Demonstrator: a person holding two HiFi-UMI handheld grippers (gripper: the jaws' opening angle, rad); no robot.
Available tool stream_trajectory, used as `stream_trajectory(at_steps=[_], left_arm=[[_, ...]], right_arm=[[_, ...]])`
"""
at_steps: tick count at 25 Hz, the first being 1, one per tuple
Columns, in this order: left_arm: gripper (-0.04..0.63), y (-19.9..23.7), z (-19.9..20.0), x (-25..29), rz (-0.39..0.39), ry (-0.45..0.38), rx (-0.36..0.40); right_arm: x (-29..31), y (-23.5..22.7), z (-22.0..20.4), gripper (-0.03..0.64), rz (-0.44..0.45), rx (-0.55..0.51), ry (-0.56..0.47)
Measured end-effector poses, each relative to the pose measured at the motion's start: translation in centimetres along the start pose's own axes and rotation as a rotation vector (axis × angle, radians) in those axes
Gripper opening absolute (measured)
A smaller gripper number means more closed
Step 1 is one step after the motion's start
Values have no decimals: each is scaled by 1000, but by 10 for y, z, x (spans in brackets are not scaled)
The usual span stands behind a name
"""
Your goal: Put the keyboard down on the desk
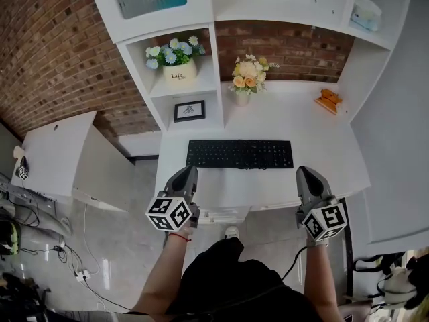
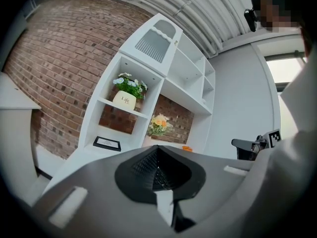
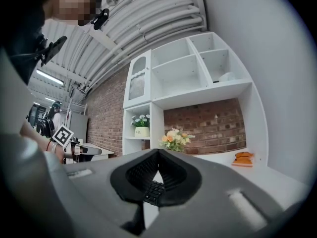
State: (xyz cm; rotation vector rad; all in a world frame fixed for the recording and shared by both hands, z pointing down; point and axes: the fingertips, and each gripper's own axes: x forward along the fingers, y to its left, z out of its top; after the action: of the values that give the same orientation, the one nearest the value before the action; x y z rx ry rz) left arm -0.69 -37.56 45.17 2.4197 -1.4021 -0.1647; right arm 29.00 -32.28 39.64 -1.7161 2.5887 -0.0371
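Head view shows the black keyboard [image 1: 239,154] lying flat on the white desk [image 1: 295,119], in front of the flower vase [image 1: 243,96]. The left gripper [image 1: 191,172] and right gripper [image 1: 301,172] sit at the keyboard's front corners, both with jaws pressed together and nothing between them.

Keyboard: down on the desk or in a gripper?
Down. The keyboard lies flat on the desk in the head view; the left hand-held gripper and right hand-held gripper are both shut on nothing.
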Motion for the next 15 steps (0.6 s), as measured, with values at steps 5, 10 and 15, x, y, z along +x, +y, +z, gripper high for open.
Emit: stream_trajectory(at_steps=[5,10,15], left_arm=[[-2,-9,7,-14,-6,-27,22],[-2,-21,11,-30,-16,-43,43],[-2,-27,13,-49,-12,-53,61]], right_arm=[[-15,10,5,2,-3,-7,-15],[-31,20,9,2,-7,-18,-27],[-47,30,11,2,-9,-26,-30]])
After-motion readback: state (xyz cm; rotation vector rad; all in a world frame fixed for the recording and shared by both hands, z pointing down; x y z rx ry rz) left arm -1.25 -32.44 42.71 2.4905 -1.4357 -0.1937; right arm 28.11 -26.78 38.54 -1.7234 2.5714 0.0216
